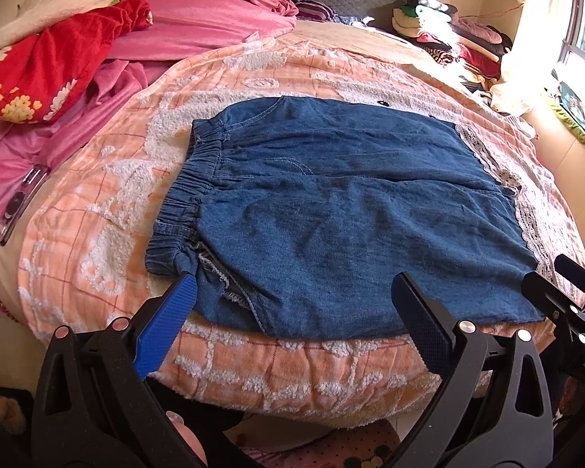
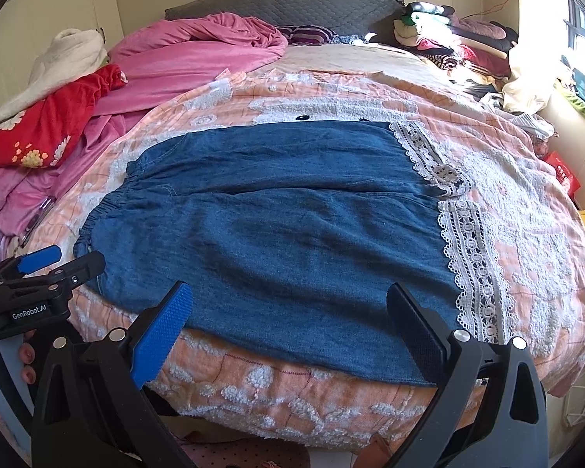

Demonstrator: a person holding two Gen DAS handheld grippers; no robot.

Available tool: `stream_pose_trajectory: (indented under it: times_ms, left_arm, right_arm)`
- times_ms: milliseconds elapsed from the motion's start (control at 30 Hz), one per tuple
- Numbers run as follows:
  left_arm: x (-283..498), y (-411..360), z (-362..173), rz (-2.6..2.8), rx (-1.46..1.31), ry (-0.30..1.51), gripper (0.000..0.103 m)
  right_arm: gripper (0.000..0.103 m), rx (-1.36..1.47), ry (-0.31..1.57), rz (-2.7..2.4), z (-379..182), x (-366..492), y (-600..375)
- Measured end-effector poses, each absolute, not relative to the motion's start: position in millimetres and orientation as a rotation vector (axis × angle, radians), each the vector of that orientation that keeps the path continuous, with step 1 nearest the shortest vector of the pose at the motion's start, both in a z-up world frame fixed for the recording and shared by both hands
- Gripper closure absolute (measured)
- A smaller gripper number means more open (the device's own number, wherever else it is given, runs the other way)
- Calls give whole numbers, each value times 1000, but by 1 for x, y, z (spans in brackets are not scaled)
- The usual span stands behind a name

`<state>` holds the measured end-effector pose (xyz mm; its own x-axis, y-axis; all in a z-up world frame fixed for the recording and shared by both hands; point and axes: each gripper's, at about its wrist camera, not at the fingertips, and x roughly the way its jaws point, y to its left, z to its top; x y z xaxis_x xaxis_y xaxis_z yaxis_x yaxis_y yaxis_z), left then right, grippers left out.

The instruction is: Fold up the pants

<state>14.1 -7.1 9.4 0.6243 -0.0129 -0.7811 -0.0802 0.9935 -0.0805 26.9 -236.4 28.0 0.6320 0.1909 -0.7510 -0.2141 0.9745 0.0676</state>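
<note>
Blue denim pants (image 1: 351,210) (image 2: 277,234) lie flat on the bed, elastic waistband (image 1: 183,195) to the left and white lace hem (image 2: 472,269) to the right. My left gripper (image 1: 292,288) hovers open over the near edge of the pants close to the waistband end, with nothing between its fingers. In the right wrist view, my right gripper (image 2: 288,296) stands open above the near edge toward the hem end, also empty. The left gripper (image 2: 64,259) shows at the left of the right wrist view. The right gripper (image 1: 553,277) shows at the right edge of the left wrist view.
An orange checked quilt (image 1: 97,202) covers the bed. Pink and red bedding (image 1: 58,62) is piled at the far left, with a phone (image 1: 17,202) beside it. Folded clothes (image 2: 448,35) are stacked at the far right by the window. A hand (image 2: 23,355) holds the left gripper.
</note>
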Motion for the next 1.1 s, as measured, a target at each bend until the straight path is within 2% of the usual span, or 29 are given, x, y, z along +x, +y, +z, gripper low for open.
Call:
stream_pose_trajectory:
  times_ms: [600, 933, 1100]
  left_arm:
    - [86, 36, 16, 73, -140, 881, 9]
    - [162, 94, -4, 135, -134, 954, 9]
    - [196, 115, -24, 83, -157, 1025, 9]
  right_arm:
    - [4, -90, 852, 356, 40, 100, -193]
    - [4, -256, 817, 522, 42, 190, -144]
    - [4, -280, 885, 622, 25, 241, -122]
